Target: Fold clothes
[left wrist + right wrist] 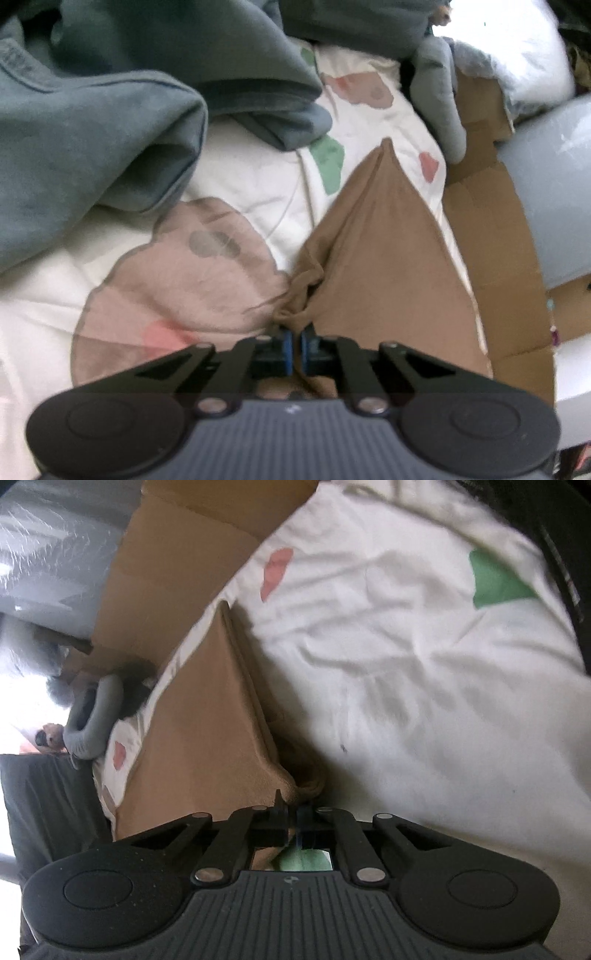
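A brown garment (380, 243) lies stretched over a white bedsheet (243, 173) printed with pink and green shapes. My left gripper (296, 338) is shut on a bunched corner of the brown garment. In the right wrist view the same brown garment (207, 720) runs away from me as a folded strip. My right gripper (292, 814) is shut on its near corner, just above the white sheet (406, 672).
A pile of grey-blue sweatshirts (96, 122) covers the upper left of the bed. Flattened cardboard (495, 236) lies along the bed's right edge, with a pale plastic-wrapped bulk (554, 195) beyond it. A grey fabric loop (92, 716) lies beside the cardboard (177, 568).
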A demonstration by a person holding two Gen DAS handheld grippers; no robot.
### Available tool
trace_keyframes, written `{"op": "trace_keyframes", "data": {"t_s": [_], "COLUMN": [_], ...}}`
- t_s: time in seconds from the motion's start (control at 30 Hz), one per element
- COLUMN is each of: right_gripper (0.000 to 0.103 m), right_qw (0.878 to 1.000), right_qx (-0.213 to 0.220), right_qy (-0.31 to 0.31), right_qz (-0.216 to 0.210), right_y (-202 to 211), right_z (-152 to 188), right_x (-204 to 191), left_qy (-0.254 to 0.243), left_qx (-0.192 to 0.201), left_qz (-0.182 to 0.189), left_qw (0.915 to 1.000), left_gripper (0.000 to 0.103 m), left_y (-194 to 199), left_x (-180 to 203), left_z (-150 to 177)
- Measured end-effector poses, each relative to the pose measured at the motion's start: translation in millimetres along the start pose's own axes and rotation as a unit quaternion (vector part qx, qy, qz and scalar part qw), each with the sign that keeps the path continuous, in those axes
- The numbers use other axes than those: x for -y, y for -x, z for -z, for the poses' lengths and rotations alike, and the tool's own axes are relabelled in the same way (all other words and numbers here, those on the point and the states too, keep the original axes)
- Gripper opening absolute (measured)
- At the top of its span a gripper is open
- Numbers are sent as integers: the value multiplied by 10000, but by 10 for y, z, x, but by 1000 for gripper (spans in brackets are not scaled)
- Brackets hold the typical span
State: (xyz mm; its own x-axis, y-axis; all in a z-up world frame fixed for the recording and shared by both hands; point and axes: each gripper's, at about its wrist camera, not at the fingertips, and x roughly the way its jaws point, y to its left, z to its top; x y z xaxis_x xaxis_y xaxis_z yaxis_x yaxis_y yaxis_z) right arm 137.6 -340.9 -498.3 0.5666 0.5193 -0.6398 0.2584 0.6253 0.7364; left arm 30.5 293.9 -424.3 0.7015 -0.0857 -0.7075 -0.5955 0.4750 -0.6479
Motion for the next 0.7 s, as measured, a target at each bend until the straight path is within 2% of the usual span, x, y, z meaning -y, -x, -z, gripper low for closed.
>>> {"op": "trace_keyframes", "data": {"t_s": [0.17, 0.3, 0.37, 0.43, 0.6, 0.7], "right_gripper": [2, 6, 14, 30, 28, 11], "right_qw": [10000, 9994, 9992, 9988, 9970, 9968], "right_qx": [-38, -204, -250, -291, -355, -267], "right_qy": [-64, -271, -316, -370, -611, -707], "right_qz": [3, -37, -62, -130, -305, -262], "right_y": [24, -41, -45, -63, -184, -201], "right_z": [-26, 6, 31, 68, 56, 30], "right_x": [66, 112, 129, 140, 167, 188], "left_qy": [151, 397, 403, 398, 638, 617], "left_qx": [-69, -141, -148, -148, -71, -96], "left_qz": [55, 113, 171, 226, 482, 483], "left_qw": [9998, 9990, 9989, 9988, 9968, 9969], "left_gripper": [5, 17, 18, 18, 17, 13], "left_y": [-26, -85, -105, -140, -250, -254], "left_x": [-73, -169, -190, -206, -273, -271], "left_z": [18, 39, 45, 43, 55, 39]}}
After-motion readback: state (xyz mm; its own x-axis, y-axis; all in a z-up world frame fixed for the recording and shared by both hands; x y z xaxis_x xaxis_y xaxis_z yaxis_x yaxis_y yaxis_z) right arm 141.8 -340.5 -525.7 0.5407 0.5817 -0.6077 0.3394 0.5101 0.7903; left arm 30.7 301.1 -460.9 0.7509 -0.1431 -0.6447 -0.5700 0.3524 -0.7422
